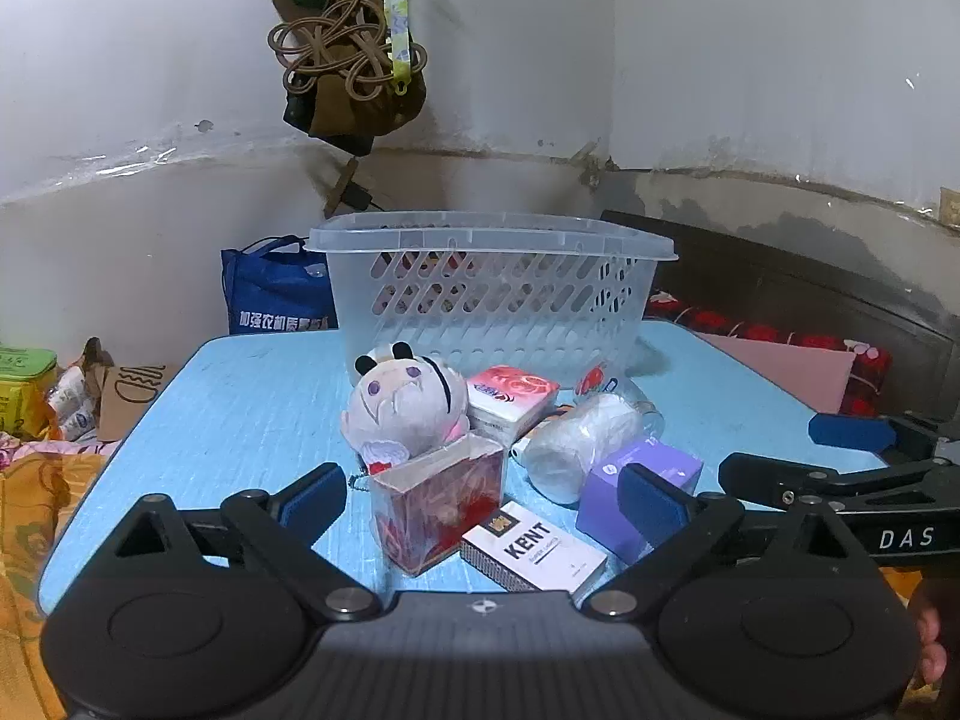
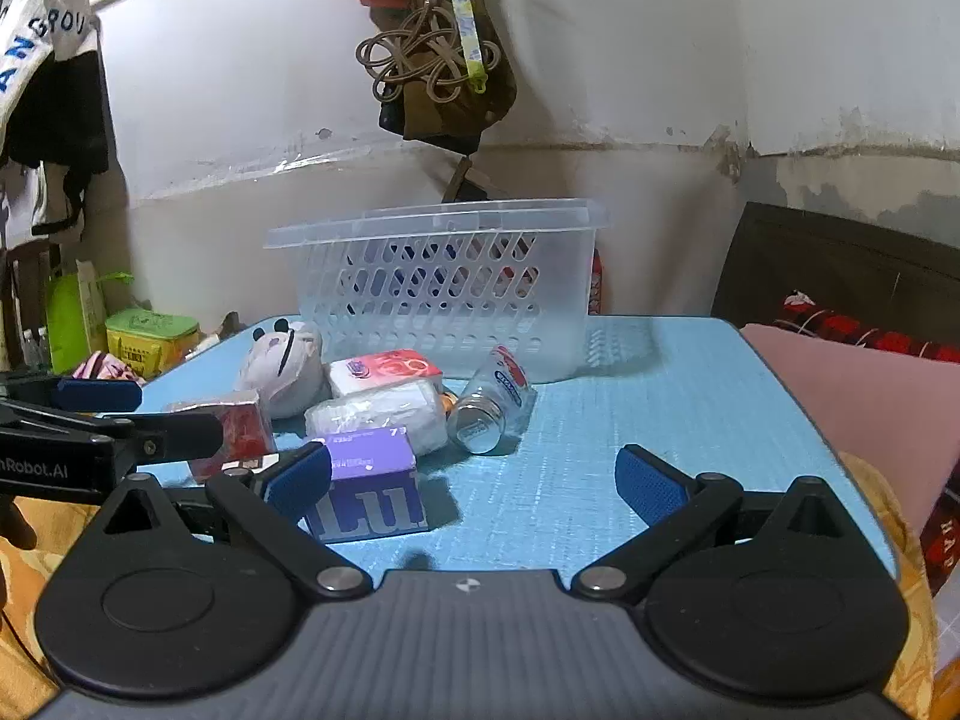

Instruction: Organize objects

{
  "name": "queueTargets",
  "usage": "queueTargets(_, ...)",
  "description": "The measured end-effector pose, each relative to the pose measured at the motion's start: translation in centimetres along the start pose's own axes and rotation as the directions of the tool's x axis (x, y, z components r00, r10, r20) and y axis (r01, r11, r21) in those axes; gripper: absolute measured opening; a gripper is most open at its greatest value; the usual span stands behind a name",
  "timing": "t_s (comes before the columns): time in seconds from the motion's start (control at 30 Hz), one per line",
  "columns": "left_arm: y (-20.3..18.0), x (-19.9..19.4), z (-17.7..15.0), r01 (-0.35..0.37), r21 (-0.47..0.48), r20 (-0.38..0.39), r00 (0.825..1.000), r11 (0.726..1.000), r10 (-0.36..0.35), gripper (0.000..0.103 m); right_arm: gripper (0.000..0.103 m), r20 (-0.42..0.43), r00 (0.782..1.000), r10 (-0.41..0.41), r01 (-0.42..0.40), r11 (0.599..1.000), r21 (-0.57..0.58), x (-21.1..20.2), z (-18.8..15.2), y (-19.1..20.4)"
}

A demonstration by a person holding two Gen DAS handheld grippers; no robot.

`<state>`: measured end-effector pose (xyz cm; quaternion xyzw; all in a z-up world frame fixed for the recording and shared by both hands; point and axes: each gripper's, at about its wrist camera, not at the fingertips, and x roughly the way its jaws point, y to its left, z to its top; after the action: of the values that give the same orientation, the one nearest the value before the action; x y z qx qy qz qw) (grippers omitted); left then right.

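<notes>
A clear plastic basket [image 1: 492, 300] [image 2: 444, 294] stands at the back of the blue table [image 1: 240, 420] [image 2: 630, 420]. In front of it lie a grey plush toy [image 1: 408, 402] [image 2: 288, 366], a pink tissue pack [image 1: 513, 399] [image 2: 384, 369], a white wrapped roll [image 1: 576, 444] [image 2: 384, 414], a purple box [image 1: 642, 480] [image 2: 372, 486], a clear red box [image 1: 438, 504] [image 2: 228, 426], a white KENT box [image 1: 534, 549] and a small glass jar [image 2: 492, 411]. My left gripper [image 1: 483, 501] is open around the red box. My right gripper [image 2: 474, 483] is open and empty, right of the purple box.
A blue bag [image 1: 276, 294] sits behind the table on the left. Bags and cords hang on the wall [image 2: 438, 60]. A pink cushion [image 2: 870, 408] and a dark bed frame [image 2: 840, 264] lie to the right. Clutter and a green tin [image 2: 150, 339] lie to the left.
</notes>
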<state>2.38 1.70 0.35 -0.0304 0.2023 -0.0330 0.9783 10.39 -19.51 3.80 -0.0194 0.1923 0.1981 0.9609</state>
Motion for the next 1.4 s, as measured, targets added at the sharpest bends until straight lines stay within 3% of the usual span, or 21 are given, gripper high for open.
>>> queueTargets(0.17, 0.4, 0.7, 0.2, 0.026, -0.013, -0.011, 1.000, 1.000, -0.026, 0.099, 0.103, -0.001, 1.000, -0.008, 0.008, 1.000, -0.021, 0.3, 0.1, 0.4)
queueTargets(0.53, 1.0, 1.4, 0.6, -0.030, -0.007, -0.008, 1.000, 1.000, 0.030, 0.099, 0.103, -0.019, 1.000, 0.007, -0.008, 0.999, -0.032, 1.3, 0.3, 0.8)
queueTargets(1.4, 1.6, 2.5, 0.5, -0.023, -0.040, -0.025, 0.999, 0.999, 0.022, 0.099, 0.103, -0.004, 0.997, 0.071, -0.071, 0.997, -0.012, 1.7, -0.1, 0.3)
